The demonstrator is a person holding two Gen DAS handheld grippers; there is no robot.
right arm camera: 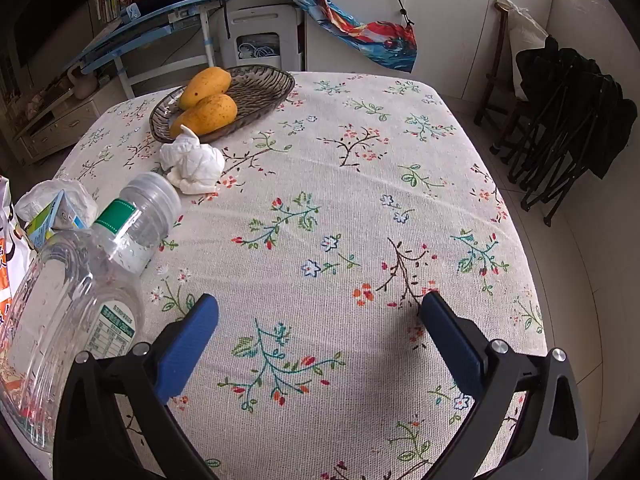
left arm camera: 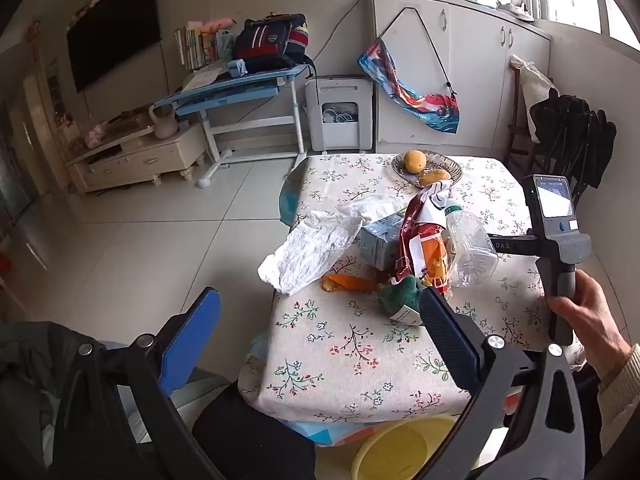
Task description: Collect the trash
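Note:
A heap of trash lies on the flowered table [left arm camera: 352, 352]: a crumpled white plastic bag [left arm camera: 312, 248], a blue-grey carton [left arm camera: 380, 242], a red and orange snack wrapper [left arm camera: 424, 236], a clear plastic bottle [left arm camera: 470, 244], orange peel [left arm camera: 348, 282] and a green wrapper [left arm camera: 402, 296]. My left gripper [left arm camera: 316, 312] is open and empty, just short of the heap. My right gripper [right arm camera: 318, 320] is open and empty over the cloth; the bottle [right arm camera: 80, 288] lies to its left, and a crumpled white tissue [right arm camera: 192, 166] lies farther back.
A glass dish [right arm camera: 260, 92] with two mangoes [right arm camera: 208, 114] stands at the table's far side. A yellow bin [left arm camera: 400, 452] sits under the table's near edge. Folded black chairs [right arm camera: 572, 120] stand right of the table. A blue desk [left arm camera: 232, 88] stands beyond on the tiled floor.

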